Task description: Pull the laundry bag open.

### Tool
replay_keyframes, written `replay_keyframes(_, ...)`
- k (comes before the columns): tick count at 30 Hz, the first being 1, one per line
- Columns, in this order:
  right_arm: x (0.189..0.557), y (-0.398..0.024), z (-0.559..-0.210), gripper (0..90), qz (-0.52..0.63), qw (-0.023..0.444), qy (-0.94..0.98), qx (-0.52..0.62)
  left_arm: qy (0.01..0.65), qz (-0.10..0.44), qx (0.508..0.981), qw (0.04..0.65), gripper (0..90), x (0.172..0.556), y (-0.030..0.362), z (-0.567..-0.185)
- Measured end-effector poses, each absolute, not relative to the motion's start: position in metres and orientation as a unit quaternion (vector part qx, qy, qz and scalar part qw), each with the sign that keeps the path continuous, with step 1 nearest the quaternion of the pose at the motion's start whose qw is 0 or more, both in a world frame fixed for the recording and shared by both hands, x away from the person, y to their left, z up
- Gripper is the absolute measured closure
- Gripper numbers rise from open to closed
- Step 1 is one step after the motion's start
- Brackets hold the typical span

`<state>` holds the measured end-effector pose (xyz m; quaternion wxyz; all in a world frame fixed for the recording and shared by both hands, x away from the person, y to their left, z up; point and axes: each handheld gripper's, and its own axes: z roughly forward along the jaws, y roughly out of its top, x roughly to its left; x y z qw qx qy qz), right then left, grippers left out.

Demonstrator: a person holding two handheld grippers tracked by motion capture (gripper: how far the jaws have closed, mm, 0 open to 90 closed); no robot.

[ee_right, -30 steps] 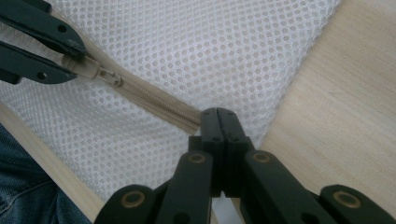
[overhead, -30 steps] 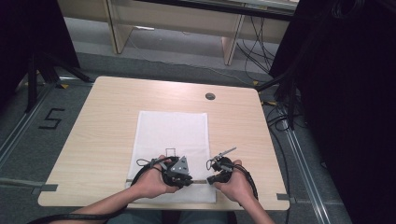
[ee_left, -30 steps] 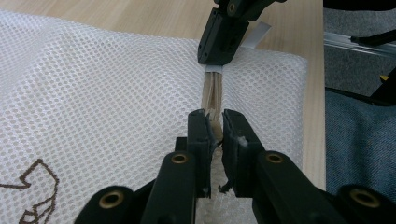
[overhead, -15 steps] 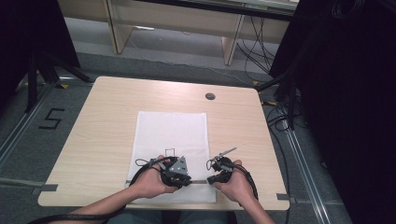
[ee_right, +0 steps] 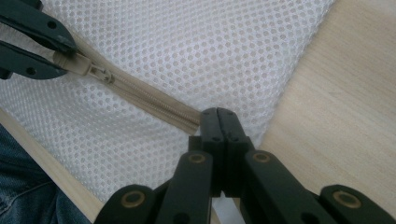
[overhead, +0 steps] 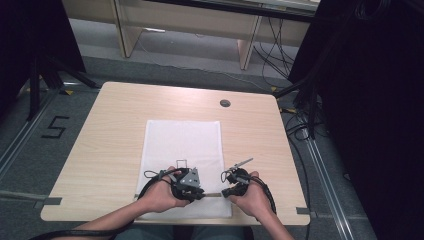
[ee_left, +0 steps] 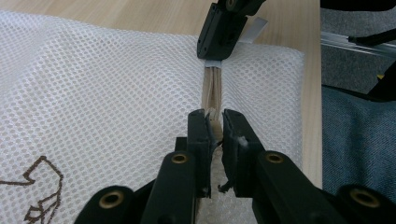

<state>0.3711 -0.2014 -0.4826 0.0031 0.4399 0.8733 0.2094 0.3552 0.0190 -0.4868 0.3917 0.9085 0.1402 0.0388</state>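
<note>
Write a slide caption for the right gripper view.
Right gripper pinches the end of a white mesh bag's beige zipper, left gripper clamping near the slider.

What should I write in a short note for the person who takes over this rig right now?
Left hand-held gripper: shut on the beige zipper, near the slider.
Right hand-held gripper: shut on the zipper's end.
White mesh bag: flat on the wooden table, zipper along the edge nearest the person.
Done: both ends gripped, zipper taut.
Left: probably slide the zipper; whether it is open or closed I cannot tell.
</note>
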Motion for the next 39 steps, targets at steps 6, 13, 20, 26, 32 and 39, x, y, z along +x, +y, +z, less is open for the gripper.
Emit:
replay_keyframes(6,0.3712,-0.2012,-0.4826,90.0,0.209,0.005,0.874,0.438,0.142,0.039,0.908,0.393,81.3,0.3558,0.0217,-0.487)
replay_keyframes(13,0.371,-0.201,-0.4826,90.0,0.209,0.006,0.874,0.438,0.139,0.043,0.911,0.387,81.3,0.3565,0.023,-0.4867)
replay_keyframes(20,0.3714,-0.2009,-0.483,90.0,0.208,0.008,0.877,0.434,0.144,0.04,0.908,0.391,81.3,0.3583,0.0248,-0.4868)
replay_keyframes(26,0.3706,-0.2003,-0.4824,90.0,0.205,0.009,0.874,0.44,0.144,0.036,0.908,0.392,81.3,0.3584,0.0254,-0.4867)
replay_keyframes(32,0.3701,-0.1999,-0.4819,90.0,0.203,0.008,0.875,0.439,0.132,0.04,0.91,0.39,81.3,0.3586,0.0261,-0.4856)
replay_keyframes(39,0.3703,-0.1997,-0.4818,90.0,0.203,0.009,0.876,0.437,0.136,0.039,0.907,0.395,81.3,0.3571,0.0295,-0.4854)
